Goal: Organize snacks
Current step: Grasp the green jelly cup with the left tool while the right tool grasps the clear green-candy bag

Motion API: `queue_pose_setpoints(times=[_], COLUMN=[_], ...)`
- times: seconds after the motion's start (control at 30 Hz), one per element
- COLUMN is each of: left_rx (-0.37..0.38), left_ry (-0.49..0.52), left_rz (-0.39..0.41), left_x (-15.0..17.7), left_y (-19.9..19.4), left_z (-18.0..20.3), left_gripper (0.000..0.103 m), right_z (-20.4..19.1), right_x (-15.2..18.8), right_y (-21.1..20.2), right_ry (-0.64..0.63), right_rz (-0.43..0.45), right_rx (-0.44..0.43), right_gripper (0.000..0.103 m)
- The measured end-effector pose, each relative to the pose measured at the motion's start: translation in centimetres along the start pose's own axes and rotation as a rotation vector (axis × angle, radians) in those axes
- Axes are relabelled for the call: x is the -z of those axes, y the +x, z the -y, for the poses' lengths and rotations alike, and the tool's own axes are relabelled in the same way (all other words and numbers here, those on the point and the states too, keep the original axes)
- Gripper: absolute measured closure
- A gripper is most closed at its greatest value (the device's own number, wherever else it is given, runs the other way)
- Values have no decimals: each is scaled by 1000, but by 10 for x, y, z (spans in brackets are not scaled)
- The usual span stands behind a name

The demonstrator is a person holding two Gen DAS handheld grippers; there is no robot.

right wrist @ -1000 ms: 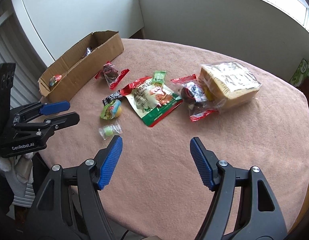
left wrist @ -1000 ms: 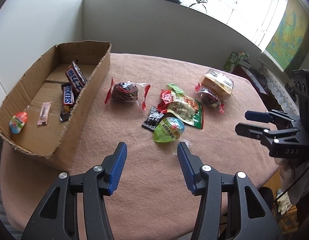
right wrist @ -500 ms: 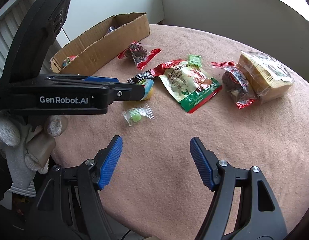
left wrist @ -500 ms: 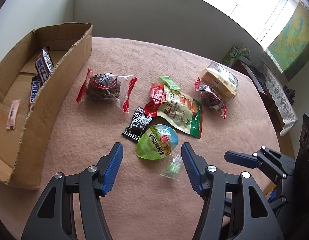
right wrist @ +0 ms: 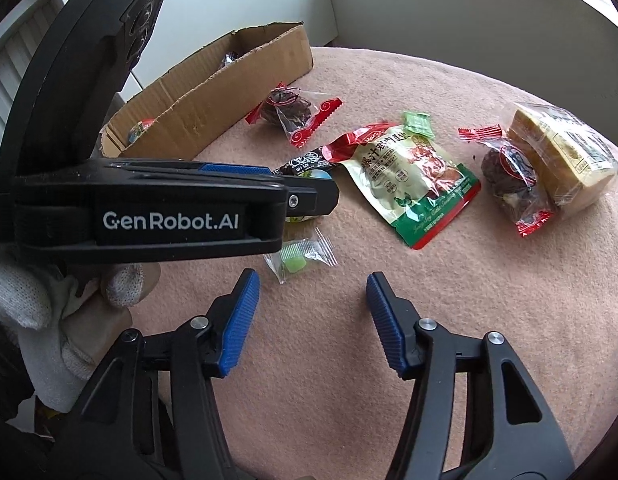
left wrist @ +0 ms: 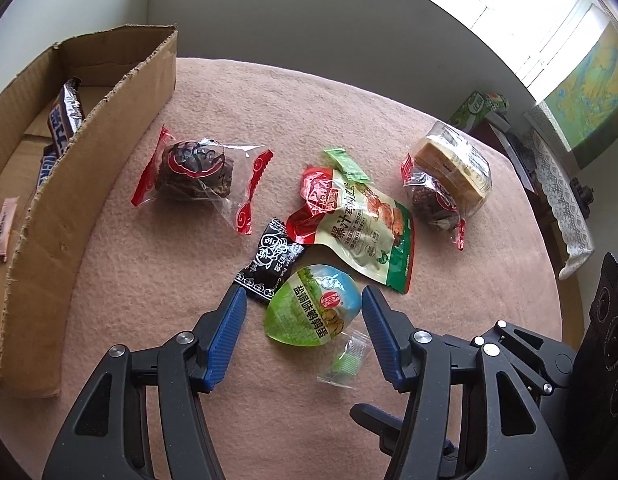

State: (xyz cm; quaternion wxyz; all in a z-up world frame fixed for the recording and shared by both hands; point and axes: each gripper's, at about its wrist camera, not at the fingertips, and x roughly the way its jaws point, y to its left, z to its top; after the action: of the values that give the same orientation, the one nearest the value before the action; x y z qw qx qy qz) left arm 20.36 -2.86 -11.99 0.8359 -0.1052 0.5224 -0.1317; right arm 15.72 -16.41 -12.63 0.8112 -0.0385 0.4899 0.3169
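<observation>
The left tool [left wrist: 303,312], open, straddles the green pouch [left wrist: 311,306]: lower squarely before pinching, while the right tool [right wrist: 311,312] closes empty.

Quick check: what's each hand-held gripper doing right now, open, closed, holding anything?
Left hand-held gripper: open, straddling the green egg-shaped pack, not gripping it.
Right hand-held gripper: open, jaws closing, nothing between them.

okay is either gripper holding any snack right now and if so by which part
Nothing is held. The left gripper stands open around the green egg pack, pads not pressing. The right gripper is closing on nothing, short of the green candy.
</observation>
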Motion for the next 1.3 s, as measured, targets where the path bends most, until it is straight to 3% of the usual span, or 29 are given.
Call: queue_pose_setpoints(times=[0.17,0.5,0.63,0.77,0.83,0.9,1.3], left_rx=[-7,-15,-23,-33,-37,-36,-48], left_ry=[7,4,2,4,4,5,20], left_rz=[1,16,25,33,32,33,63], left_x=[0,5,8,12,14,16,30], left_y=[1,-4,-8,-12,-13,-14,-29], left_z=[1,-11,-16,-20,-21,-22,-25], left_gripper=[56,58,59,61,68,68,71], right_z=[-7,-18,-21,-19,-15,-13,-12], right_x=[-5,-9,-10,-10,-8,-8,-7], right_y=[8,19,21,20,16,16,6], right_ry=[-14,-61,-92,-83,-69,-54,-35], right_rz=[0,8,-2,-3,0,2,22], right_rx=[5,59,106,101,91,89,75], right_gripper=[45,54,65,70,72,84,85])
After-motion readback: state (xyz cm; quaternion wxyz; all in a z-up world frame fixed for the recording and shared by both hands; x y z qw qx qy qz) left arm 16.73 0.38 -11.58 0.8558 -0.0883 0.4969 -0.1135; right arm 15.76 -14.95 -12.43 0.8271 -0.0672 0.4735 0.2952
